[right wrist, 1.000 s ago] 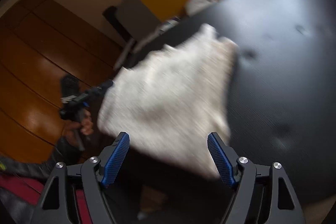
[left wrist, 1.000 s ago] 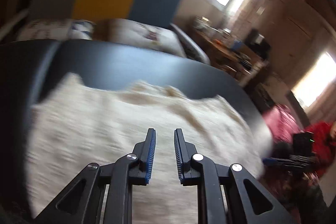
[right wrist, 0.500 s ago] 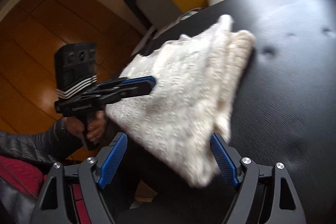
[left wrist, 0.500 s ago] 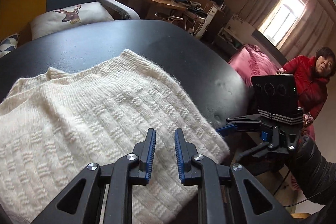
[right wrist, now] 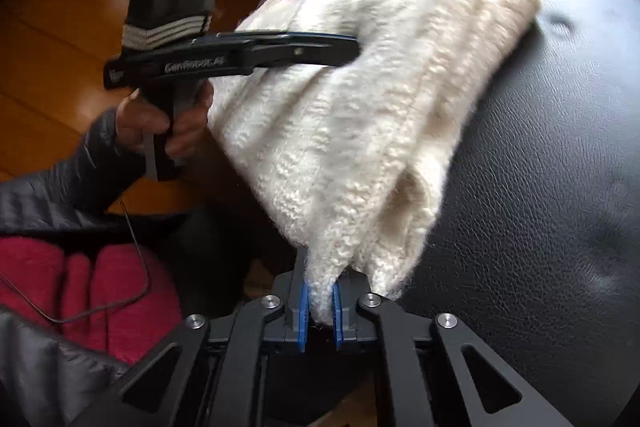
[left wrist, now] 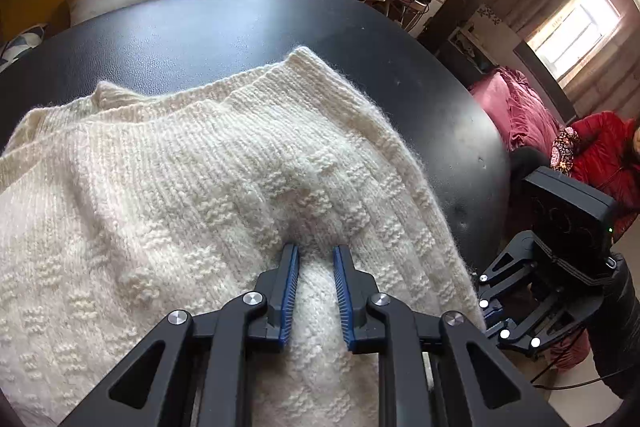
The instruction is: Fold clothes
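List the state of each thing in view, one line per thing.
Cream knit sweater: folded in layers on the table, one corner lifted.
Left gripper: narrowly open, fingertips pressing into the sweater.
Right gripper: shut on the sweater's corner.
Black table: bare beside the sweater.

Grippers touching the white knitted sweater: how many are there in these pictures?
2. The left gripper presses on the top of the sweater with a narrow gap. The right gripper is shut on the sweater's near corner, at the black table edge.
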